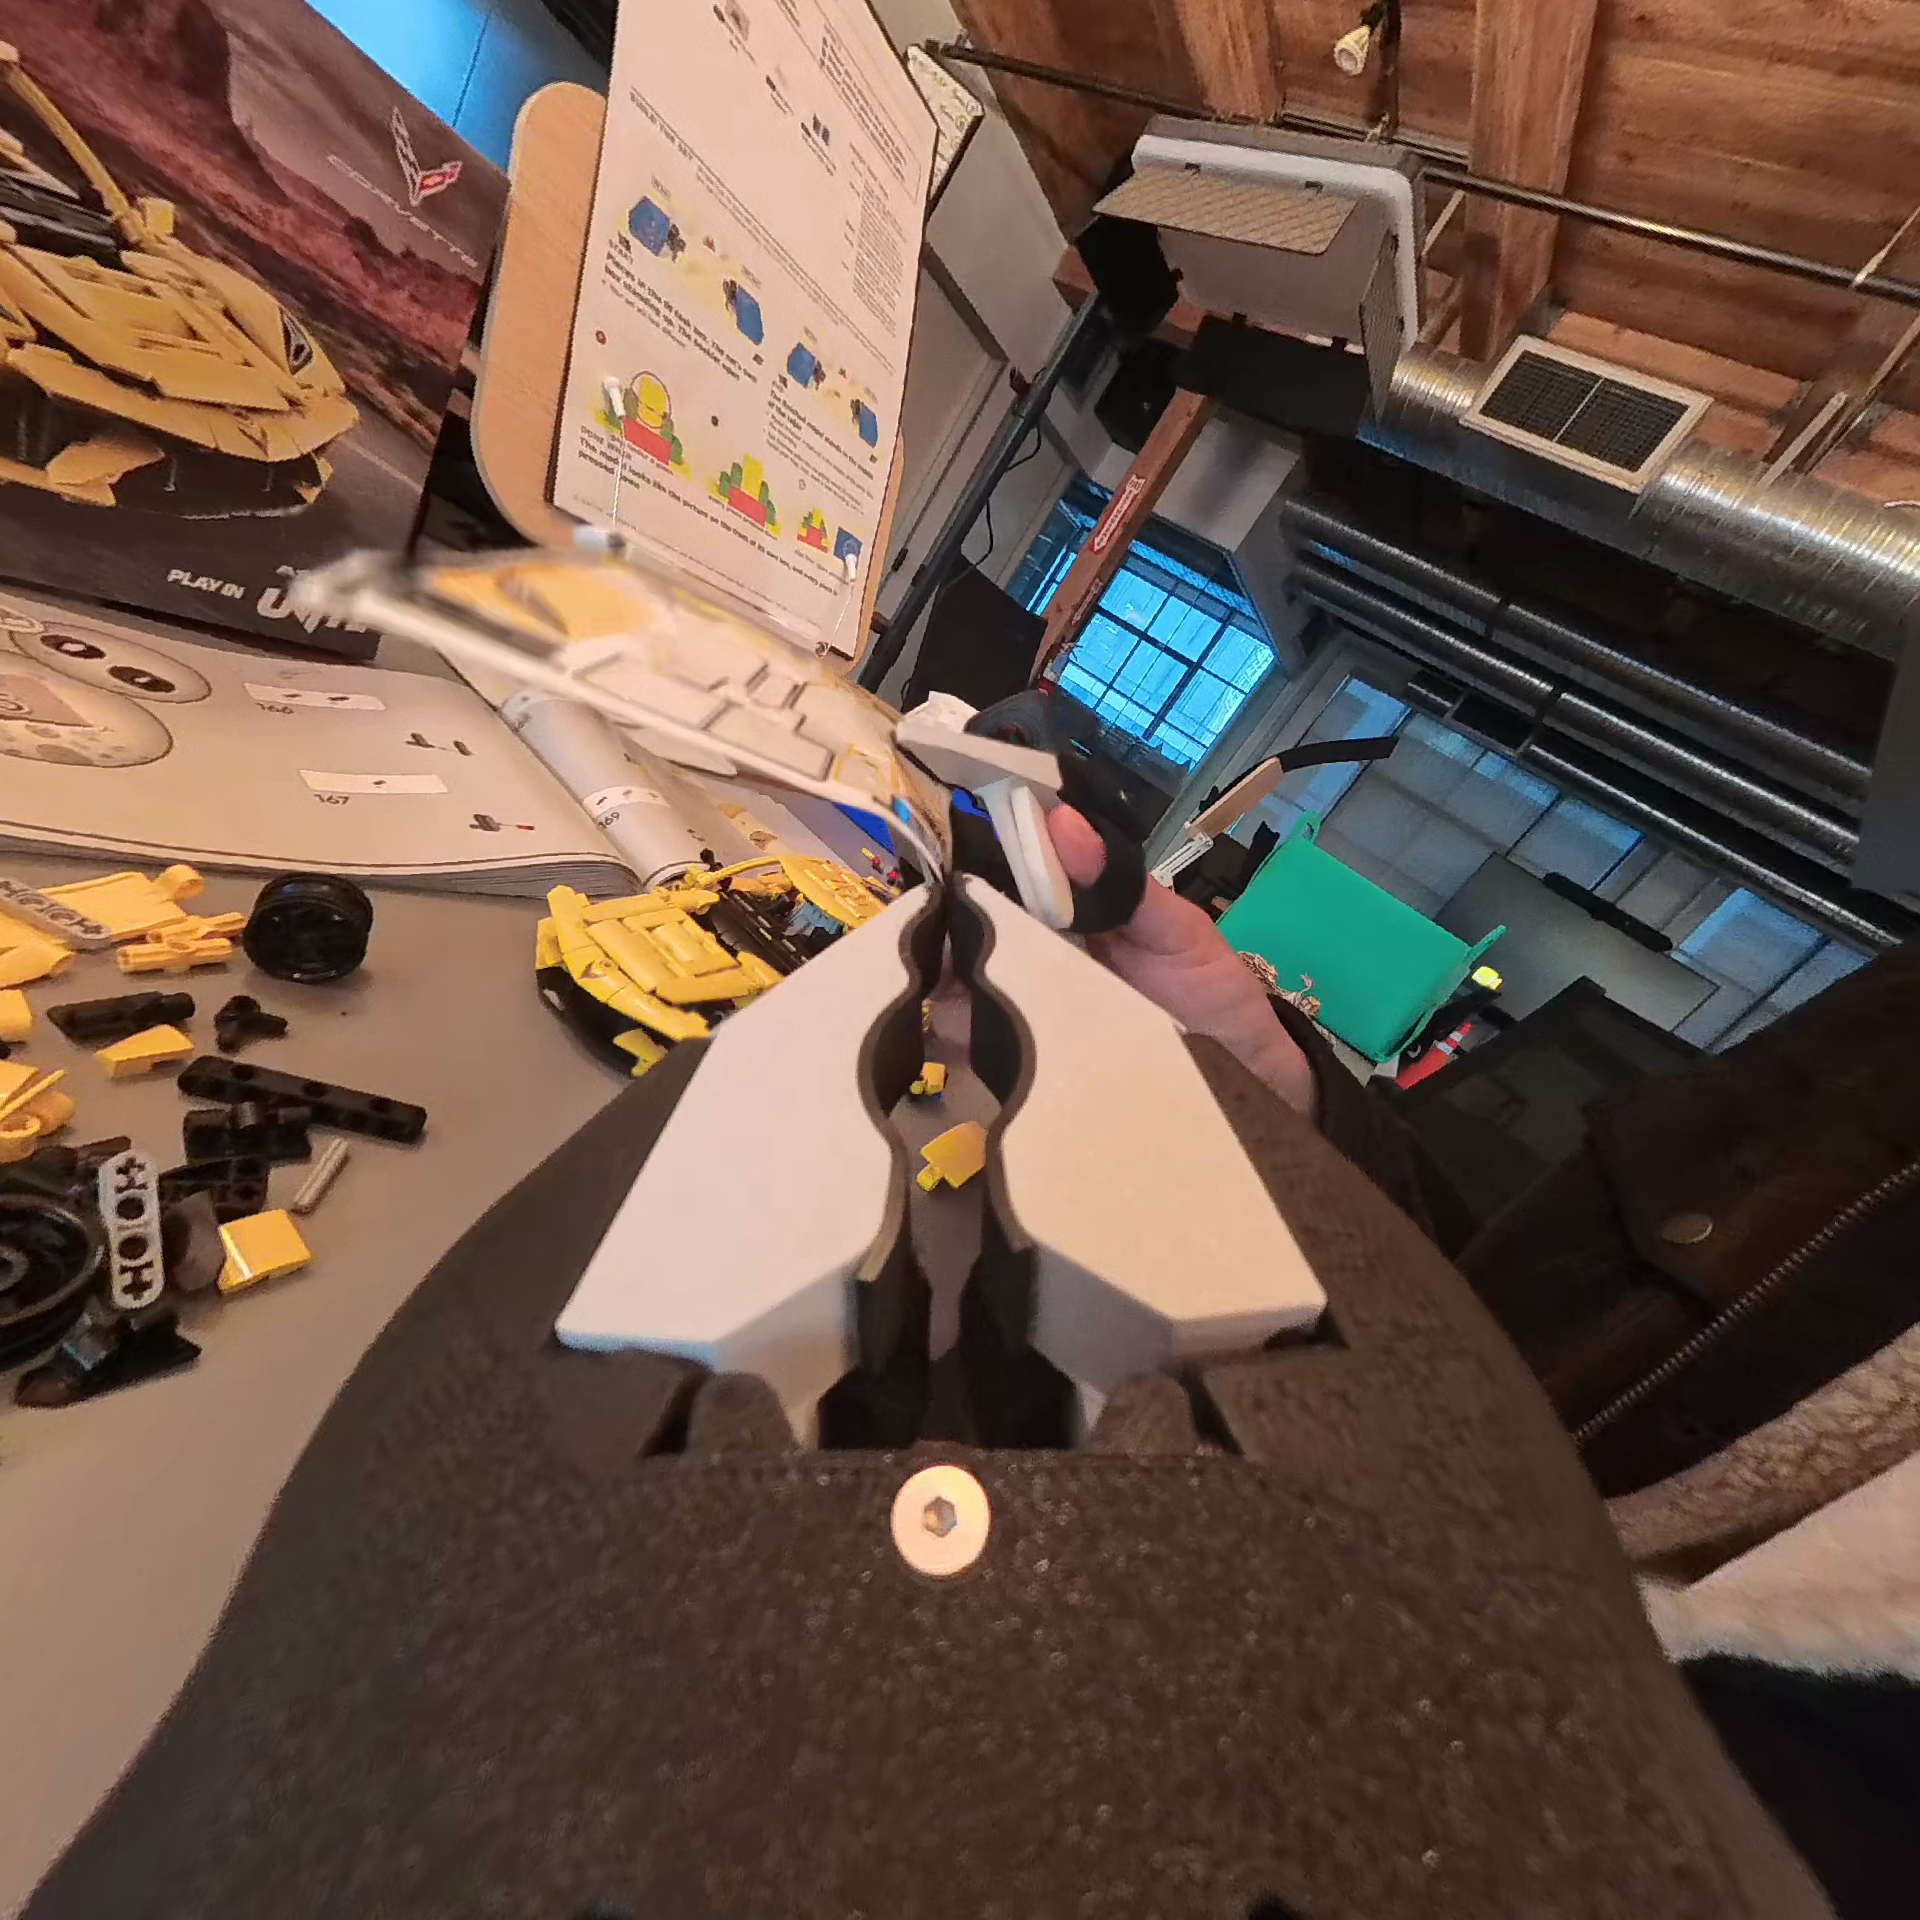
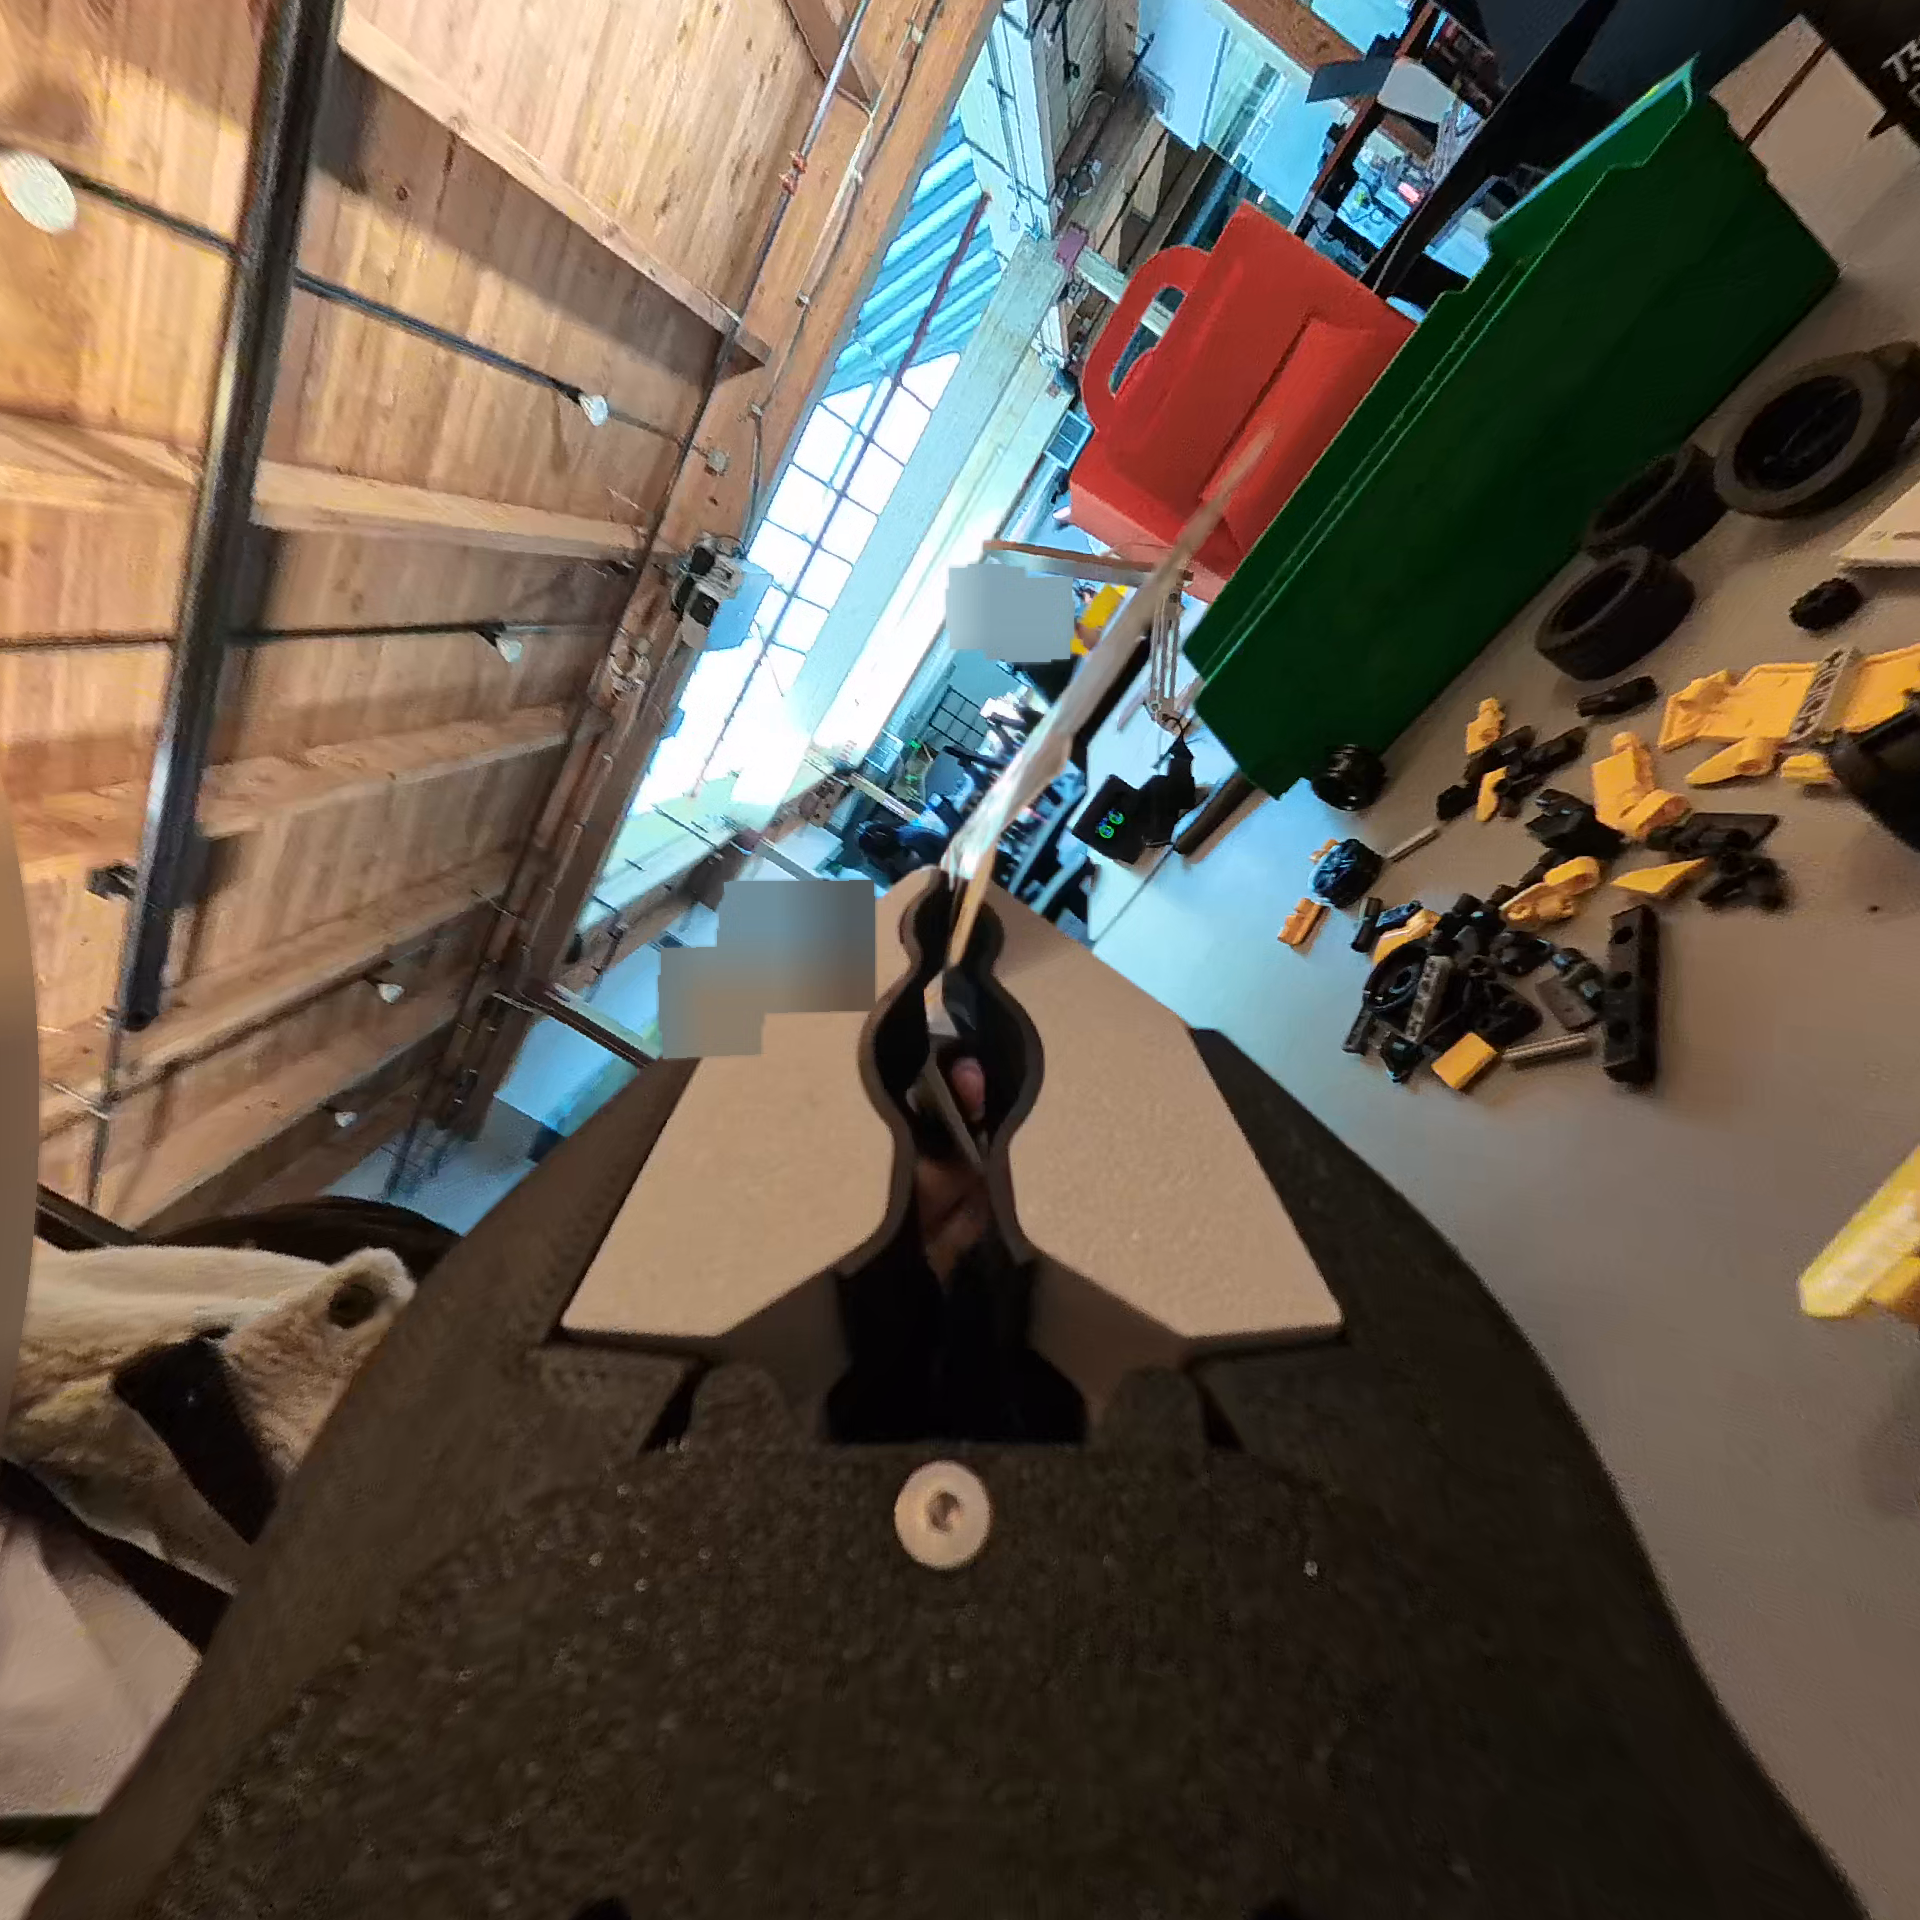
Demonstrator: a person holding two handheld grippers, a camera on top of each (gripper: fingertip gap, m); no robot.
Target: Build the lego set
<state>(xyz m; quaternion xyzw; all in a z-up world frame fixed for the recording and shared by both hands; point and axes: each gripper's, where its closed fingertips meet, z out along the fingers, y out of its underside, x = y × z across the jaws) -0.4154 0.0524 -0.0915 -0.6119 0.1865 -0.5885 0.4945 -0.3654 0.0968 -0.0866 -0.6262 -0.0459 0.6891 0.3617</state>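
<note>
A thin sticker sheet (image 1: 644, 665) with white and yellow stickers hangs in the air above the table. My left gripper (image 1: 948, 894) is shut, and the sheet's near corner runs into its tips. In the right wrist view the sheet (image 2: 1091, 675) shows edge-on and passes between the pads of my right gripper (image 2: 951, 883), which is shut on it. A hand on a white and black handle (image 1: 1029, 831) sits just behind my left tips. The part-built yellow and black car (image 1: 665, 956) rests on the grey table (image 1: 468, 1195) below the sheet.
An open instruction booklet (image 1: 312, 769), the set's box (image 1: 208, 312) and a wooden stand with a printed page (image 1: 727, 312) are at the back. Loose yellow and black parts (image 1: 208, 1091) and a wheel (image 1: 307, 925) lie left. Tyres (image 2: 1610, 613), a green bin (image 2: 1507, 416) and a red bin (image 2: 1226, 364) show in the right wrist view. Tip to tip, the grippers are about 7 centimetres apart.
</note>
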